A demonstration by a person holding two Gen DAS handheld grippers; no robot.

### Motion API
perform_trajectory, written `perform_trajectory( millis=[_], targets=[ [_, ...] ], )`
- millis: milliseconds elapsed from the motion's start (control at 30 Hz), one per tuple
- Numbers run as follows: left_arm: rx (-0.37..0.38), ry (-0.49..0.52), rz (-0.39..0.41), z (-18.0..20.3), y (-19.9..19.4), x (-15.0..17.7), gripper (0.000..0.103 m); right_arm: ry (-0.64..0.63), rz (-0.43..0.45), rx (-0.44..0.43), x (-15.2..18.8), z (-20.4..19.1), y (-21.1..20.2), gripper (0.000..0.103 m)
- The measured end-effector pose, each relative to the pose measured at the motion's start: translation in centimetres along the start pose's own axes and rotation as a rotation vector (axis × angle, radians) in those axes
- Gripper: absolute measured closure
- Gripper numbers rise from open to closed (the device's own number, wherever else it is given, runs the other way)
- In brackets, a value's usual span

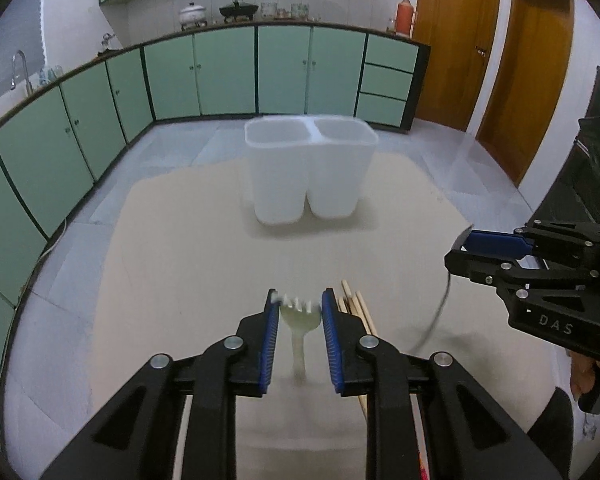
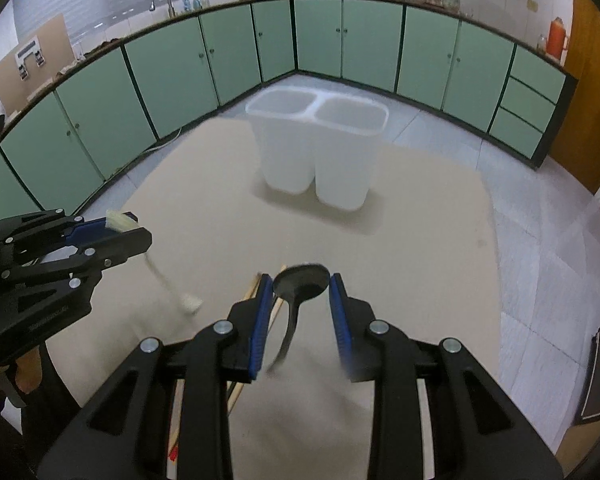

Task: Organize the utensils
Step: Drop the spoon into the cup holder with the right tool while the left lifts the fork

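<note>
While both tools hang above the beige bench point(image 1: 188, 240), the left gripper point(image 1: 300, 304) is clamped on the head of a pale plastic fork point(image 1: 300, 320), handle dangling, and the right gripper point(image 2: 300, 286) is clamped on the bowl of a black spoon point(image 2: 300, 280), handle hanging down. Wooden chopsticks point(image 1: 356, 304) lie on the bench just beside the left gripper. A translucent two-compartment utensil holder point(image 1: 310, 168) stands upright further back on the bench, well apart from both.

Both grippers tilt downward side by side: the left gripper point(image 1: 300, 300) clamps a fork head, the right gripper point(image 2: 300, 280) a spoon bowl
</note>
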State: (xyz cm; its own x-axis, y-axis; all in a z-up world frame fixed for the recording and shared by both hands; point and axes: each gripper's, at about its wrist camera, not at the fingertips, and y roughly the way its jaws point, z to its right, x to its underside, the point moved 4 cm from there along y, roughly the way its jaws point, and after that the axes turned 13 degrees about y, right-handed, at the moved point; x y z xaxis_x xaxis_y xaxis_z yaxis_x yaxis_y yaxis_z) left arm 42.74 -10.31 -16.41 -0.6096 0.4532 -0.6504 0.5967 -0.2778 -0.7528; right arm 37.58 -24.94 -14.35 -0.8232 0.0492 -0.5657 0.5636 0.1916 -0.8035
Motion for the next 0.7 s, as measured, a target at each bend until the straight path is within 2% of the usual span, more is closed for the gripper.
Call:
perform_trajectory(
  millis=[167, 367, 533, 700],
  targets=[
    [-0.003, 0.007, 0.027, -0.7, 1.2, -3.4, 0.085, -0.025, 0.033, 0.008, -2.8, -0.9, -0.4, 0.076],
    [0.005, 0.011, 0.058, -2.0, 1.0, -8.4, 0.09, -0.047, 0.088, 0.011, -8.9, -1.5, -2.2, 0.076],
    [-0.001, 0.023, 0.1, -3.5, 0.0, -14.0, 0.095, -0.05, 0.128, 0.009, -14.5, -1.9, -3.7, 0.076],
    [-0.006, 0.036, 0.134, -4.3, -0.5, -16.6, 0.095, -0.05, 0.155, 0.03, -18.3, -1.9, -3.7, 0.076]
  ],
)
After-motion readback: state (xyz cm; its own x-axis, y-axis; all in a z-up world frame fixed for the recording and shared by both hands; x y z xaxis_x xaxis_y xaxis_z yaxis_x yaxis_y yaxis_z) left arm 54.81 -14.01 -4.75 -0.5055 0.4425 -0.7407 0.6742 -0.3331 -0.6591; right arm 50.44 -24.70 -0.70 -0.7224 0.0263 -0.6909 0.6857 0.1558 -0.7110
